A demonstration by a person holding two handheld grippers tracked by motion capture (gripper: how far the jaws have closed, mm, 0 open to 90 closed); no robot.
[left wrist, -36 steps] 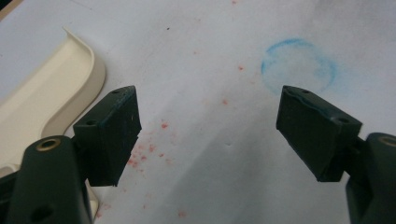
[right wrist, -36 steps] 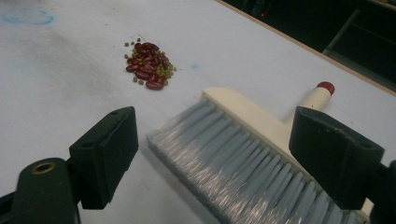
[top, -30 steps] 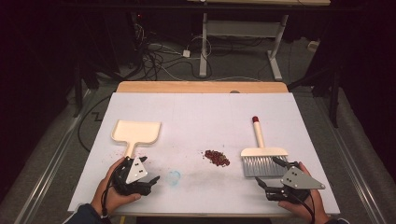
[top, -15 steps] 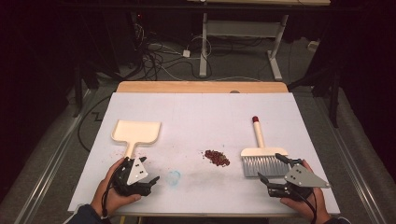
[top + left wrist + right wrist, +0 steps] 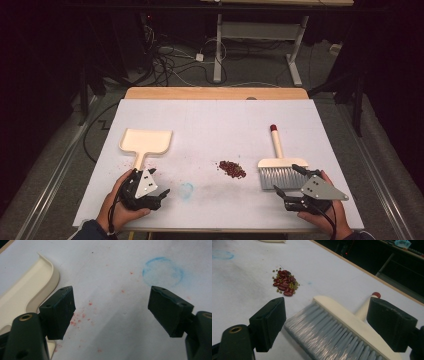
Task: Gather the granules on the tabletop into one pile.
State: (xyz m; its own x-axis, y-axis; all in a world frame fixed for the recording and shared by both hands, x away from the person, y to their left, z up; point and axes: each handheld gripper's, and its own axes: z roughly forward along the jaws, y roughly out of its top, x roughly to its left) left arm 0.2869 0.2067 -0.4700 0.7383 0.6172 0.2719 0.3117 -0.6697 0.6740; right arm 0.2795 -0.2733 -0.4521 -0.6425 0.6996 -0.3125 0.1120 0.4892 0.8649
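Note:
A cream dustpan [image 5: 145, 143] lies at the table's left, its handle pointing toward my left gripper [image 5: 156, 196], which rests open at the front edge. In the left gripper view the dustpan's handle [image 5: 23, 293] sits just left of the left jaw, nothing between the jaws. A small pile of red and green beans [image 5: 232, 168] [image 5: 285, 283] lies mid-table. A cream hand brush with grey bristles [image 5: 280, 169] [image 5: 334, 330] lies right of it, handle tipped red. My right gripper [image 5: 290, 185] is open just in front of the bristles, empty.
The table is covered in white paper [image 5: 215, 125] with a faint blue circle mark [image 5: 186, 190] [image 5: 162, 271] near the front. A wooden table edge [image 5: 215, 93] runs along the back. Cables and desk legs lie on the dark floor beyond.
My right gripper has shifted slightly right and back toward the front edge, staying open. The left gripper and the objects have not visibly moved.

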